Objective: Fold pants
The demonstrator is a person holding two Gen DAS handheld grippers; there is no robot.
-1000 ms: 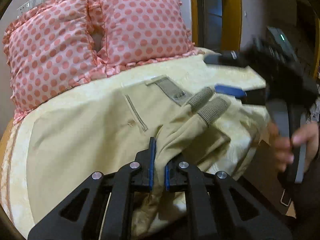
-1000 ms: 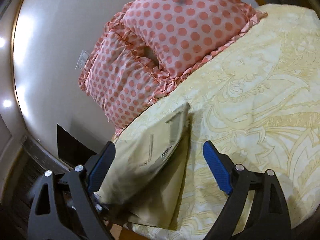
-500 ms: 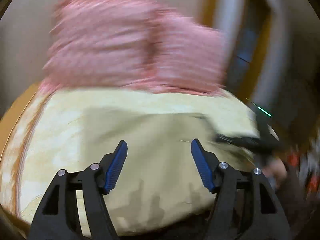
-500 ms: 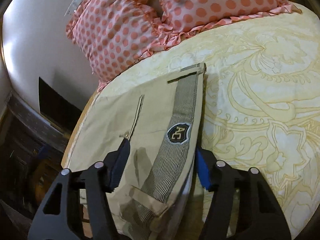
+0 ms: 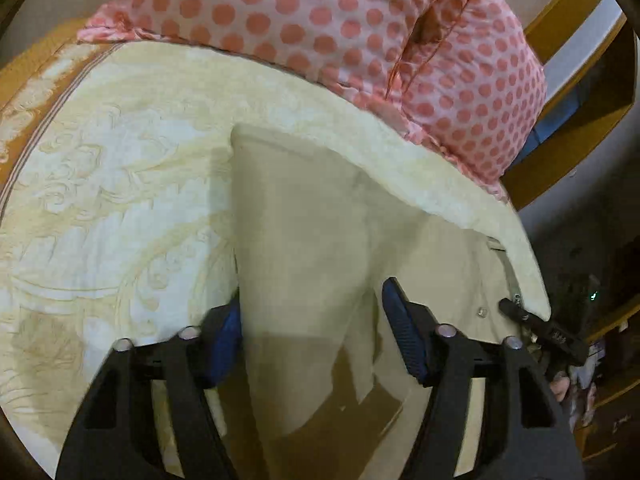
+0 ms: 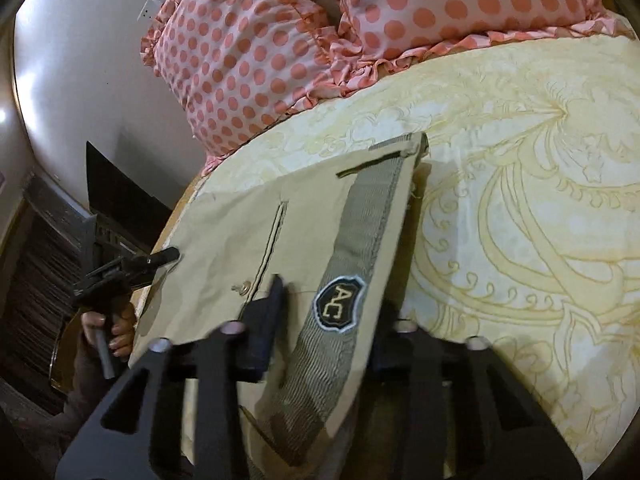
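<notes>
The beige pants lie folded flat on the yellow patterned bedspread. In the right wrist view the pants show a back pocket slit, a button and a grey ribbed waistband with an "AC" badge. My left gripper is open, its jaws straddling the folded edge, left jaw at the fabric's border. My right gripper is open, its jaws on either side of the waistband. Each gripper shows small in the other's view: the right one and the left one.
Two pink polka-dot pillows lie at the head of the bed. The bed edge runs along the pants' outer side. A wooden frame and dark furniture stand beyond.
My left gripper let go of the pants leg, opened and swung to the folded edge. My right gripper moved down over the waistband. The pants now lie flat.
</notes>
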